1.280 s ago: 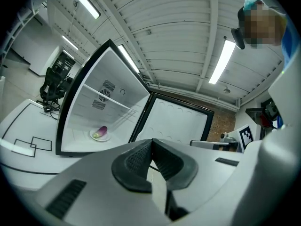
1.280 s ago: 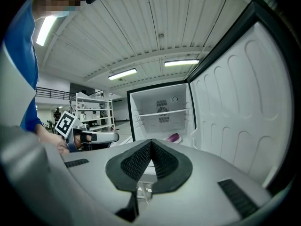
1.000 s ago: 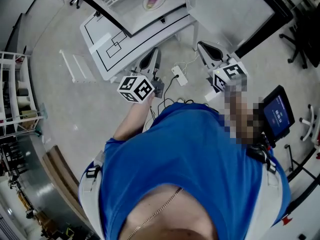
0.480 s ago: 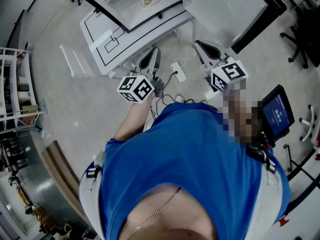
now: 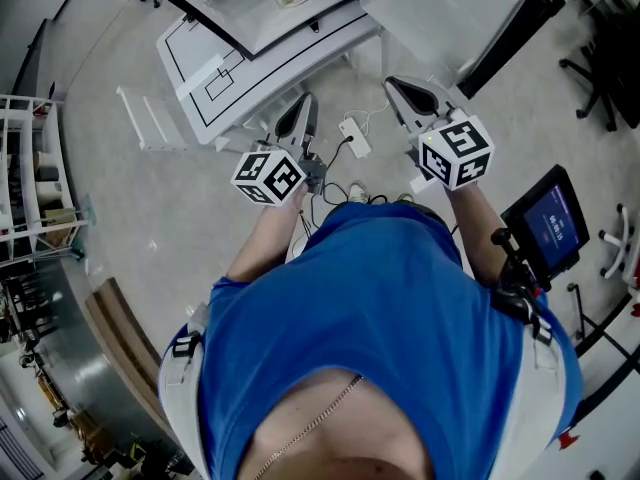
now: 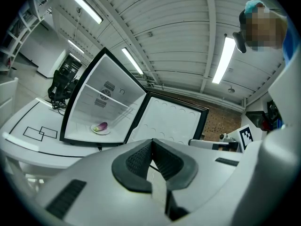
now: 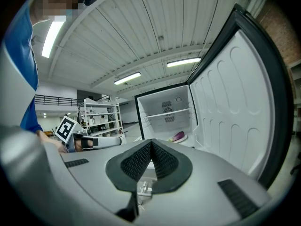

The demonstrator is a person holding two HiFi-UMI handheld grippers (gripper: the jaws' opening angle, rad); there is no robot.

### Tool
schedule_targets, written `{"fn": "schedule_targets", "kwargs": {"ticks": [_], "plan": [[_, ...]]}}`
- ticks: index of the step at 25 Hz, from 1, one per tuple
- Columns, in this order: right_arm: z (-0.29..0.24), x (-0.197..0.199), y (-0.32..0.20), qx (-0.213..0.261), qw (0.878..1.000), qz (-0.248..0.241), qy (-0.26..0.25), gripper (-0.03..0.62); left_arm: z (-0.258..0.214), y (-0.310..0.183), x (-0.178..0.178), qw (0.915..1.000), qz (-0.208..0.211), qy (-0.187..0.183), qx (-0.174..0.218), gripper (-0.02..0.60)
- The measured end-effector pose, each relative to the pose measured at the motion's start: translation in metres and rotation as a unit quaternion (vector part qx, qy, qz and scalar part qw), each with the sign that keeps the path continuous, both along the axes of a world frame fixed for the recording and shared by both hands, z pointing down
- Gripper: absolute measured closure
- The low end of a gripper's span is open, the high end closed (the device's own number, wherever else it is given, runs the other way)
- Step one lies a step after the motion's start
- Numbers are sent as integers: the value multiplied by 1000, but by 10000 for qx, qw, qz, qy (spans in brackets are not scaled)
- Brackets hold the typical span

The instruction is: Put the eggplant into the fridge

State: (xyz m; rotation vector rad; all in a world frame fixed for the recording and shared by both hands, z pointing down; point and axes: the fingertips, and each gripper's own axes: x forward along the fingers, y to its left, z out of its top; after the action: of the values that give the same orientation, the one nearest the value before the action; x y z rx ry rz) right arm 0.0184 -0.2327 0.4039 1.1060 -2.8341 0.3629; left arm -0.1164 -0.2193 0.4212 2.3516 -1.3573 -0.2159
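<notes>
Eggplant [image 6: 101, 125] already sits on its plate [image 6: 97, 131] in the open fridge [image 6: 96, 91]. Left tool [image 6: 151, 149] and right tool [image 7: 151, 149] are both pinched together, empty. Eggplant looks light and slick-skinned, so I'd grab it mid-body.

a plate [image 6: 96, 130] lies on the fridge floor [image 6: 79, 132].

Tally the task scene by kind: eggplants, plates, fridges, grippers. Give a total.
Eggplant: 1
Plate: 1
Fridge: 1
Grippers: 2, the left gripper and the right gripper
Total: 5
</notes>
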Motion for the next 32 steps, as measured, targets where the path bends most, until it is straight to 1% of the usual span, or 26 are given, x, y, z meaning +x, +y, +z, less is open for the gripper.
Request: {"fn": "schedule_targets", "kwargs": {"ticks": [17, 32], "plan": [[1, 0, 0, 86, 9999, -41, 129, 594, 1, -2, 4, 10000, 57, -25, 30, 574], [-3, -5, -1, 104, 9999, -70, 88, 594, -3, -2, 1, 10000, 14, -29, 45, 574]]}}
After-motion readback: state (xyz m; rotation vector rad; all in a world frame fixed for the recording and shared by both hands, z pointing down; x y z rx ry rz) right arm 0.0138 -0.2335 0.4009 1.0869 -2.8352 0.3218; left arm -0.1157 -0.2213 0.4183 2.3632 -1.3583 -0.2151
